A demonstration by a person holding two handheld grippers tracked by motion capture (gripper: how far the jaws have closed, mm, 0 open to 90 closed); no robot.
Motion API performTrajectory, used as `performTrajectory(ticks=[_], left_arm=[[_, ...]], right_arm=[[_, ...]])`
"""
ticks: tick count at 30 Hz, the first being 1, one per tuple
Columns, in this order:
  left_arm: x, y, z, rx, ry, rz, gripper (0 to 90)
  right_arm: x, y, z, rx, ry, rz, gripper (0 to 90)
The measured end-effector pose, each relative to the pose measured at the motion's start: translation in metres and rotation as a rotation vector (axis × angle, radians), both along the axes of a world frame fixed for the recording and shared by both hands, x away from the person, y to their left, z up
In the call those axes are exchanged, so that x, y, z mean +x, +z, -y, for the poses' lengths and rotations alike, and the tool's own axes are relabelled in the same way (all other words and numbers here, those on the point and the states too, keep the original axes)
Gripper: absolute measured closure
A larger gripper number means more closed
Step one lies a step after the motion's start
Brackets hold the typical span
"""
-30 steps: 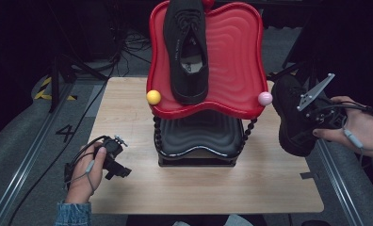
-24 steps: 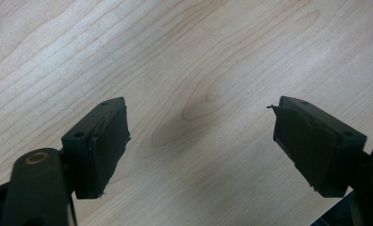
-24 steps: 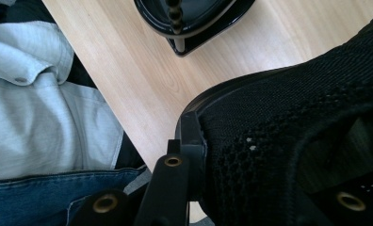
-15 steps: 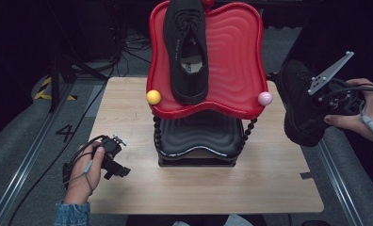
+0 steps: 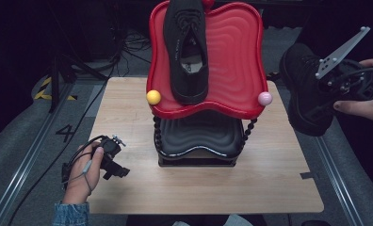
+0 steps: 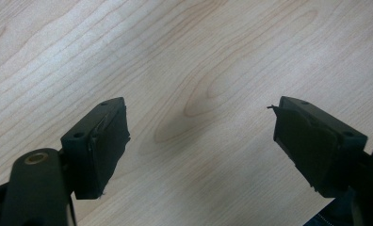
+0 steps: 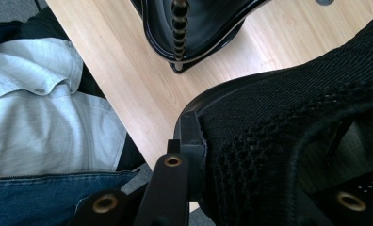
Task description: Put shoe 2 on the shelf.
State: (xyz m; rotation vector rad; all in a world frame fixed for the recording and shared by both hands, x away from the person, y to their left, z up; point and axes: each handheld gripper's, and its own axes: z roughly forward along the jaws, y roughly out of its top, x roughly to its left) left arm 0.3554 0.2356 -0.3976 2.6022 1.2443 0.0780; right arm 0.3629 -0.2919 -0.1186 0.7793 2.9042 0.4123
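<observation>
Off the table's right edge: right gripper (image 5: 337,92) clamps a shoe (image 5: 304,94), likely bound beside its mate (image 5: 187,47) on the red tray (image 5: 231,56).
Left gripper (image 5: 110,157) idles on the table (image 5: 128,108), jaws wide, empty.

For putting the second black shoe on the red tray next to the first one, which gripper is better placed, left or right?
Likely the right gripper: it already holds the second shoe in the air beside the red tray. The left gripper is open and low over the table.

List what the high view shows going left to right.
Left gripper → yellow ball → shoe on the red tray → pink ball → held shoe → right gripper.
</observation>
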Motion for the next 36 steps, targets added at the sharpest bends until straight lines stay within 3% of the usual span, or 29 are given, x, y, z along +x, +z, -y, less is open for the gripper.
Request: performTrajectory(ticks=[5,7,13,20,23,36], left_arm=[[0.0,0.0,0.001,0.014,0.0,0.0,19.2],[0.0,0.0,0.0,-0.004,-0.005,-0.012,19.2],[0.001,0.0,-0.003,0.012,-0.008,0.011,19.4],[0.0,0.001,-0.003,-0.01,-0.002,-0.011,19.3],[0.001,0.0,-0.003,0.006,-0.013,0.006,19.5],[0.0,-0.001,-0.004,-0.014,0.002,-0.016,19.4]], right_arm=[[-0.001,0.013,-0.004,-0.003,0.004,0.008,84.7],[-0.001,0.019,-0.005,-0.004,0.006,0.013,84.6],[-0.001,0.036,-0.012,-0.012,0.006,0.043,84.7],[0.001,0.055,-0.019,-0.004,0.016,0.064,84.7],[0.002,0.063,-0.024,-0.007,0.014,0.074,84.7],[0.007,0.089,-0.047,0.03,0.049,0.124,84.7]])
